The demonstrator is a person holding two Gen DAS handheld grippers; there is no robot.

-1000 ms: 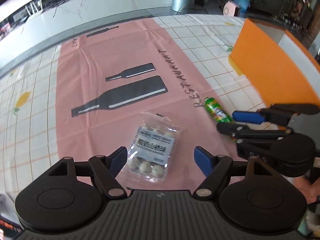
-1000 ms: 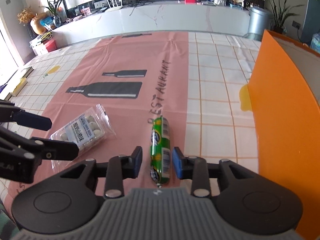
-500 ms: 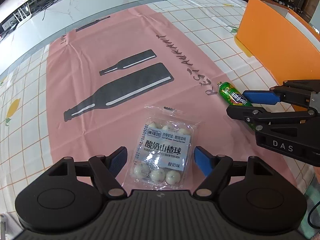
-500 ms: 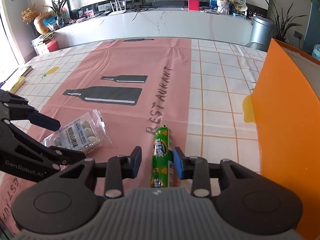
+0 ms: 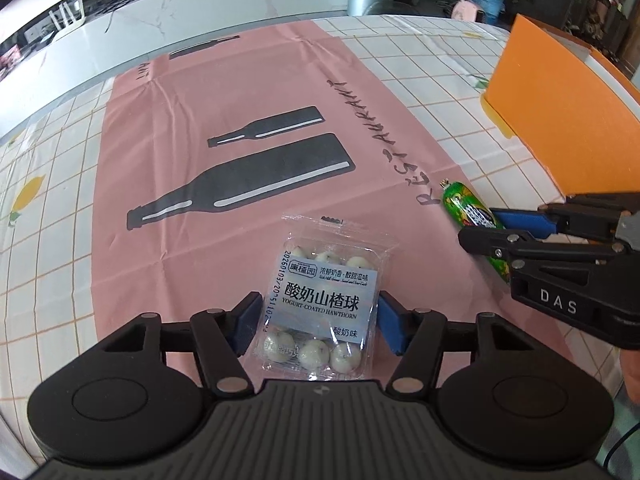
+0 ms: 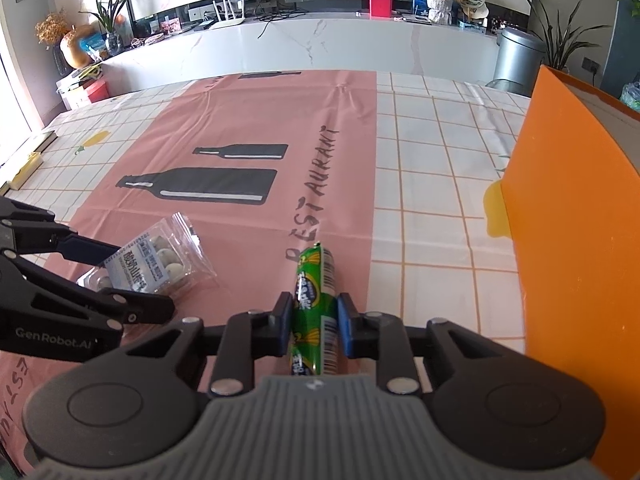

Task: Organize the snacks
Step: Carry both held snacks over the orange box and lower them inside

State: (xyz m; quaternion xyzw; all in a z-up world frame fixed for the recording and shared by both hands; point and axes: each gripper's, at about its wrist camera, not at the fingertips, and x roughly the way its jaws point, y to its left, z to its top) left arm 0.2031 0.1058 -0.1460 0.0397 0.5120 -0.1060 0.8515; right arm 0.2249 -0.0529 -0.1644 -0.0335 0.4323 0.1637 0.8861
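Observation:
A clear pack of yogurt-coated hawthorn balls (image 5: 324, 280) lies on the pink cloth (image 5: 240, 92). My left gripper (image 5: 320, 322) straddles the pack's near half. Its jaws are closing, and the blue pads (image 5: 250, 320) touch both of the pack's side edges. In the right wrist view the pack (image 6: 154, 262) sits between the left gripper's (image 6: 140, 280) fingers. A green sausage stick (image 6: 314, 272) lies at the cloth's right edge, pointing away from me. My right gripper (image 6: 314, 320) is shut on its middle, and the left wrist view shows that gripper (image 5: 494, 228) across the sausage (image 5: 460, 200).
A tall orange box (image 6: 580, 240) stands on the checked tablecloth (image 6: 432, 184) close to the right of the right gripper, also seen in the left wrist view as the orange box (image 5: 560, 112). Beyond the table's far edge runs a white marble counter (image 6: 320, 44) with a metal bin (image 6: 516, 56).
The left gripper sank toward the pack and its jaws narrowed from wide apart to the pack's edges. The right gripper's pads closed in on the sausage.

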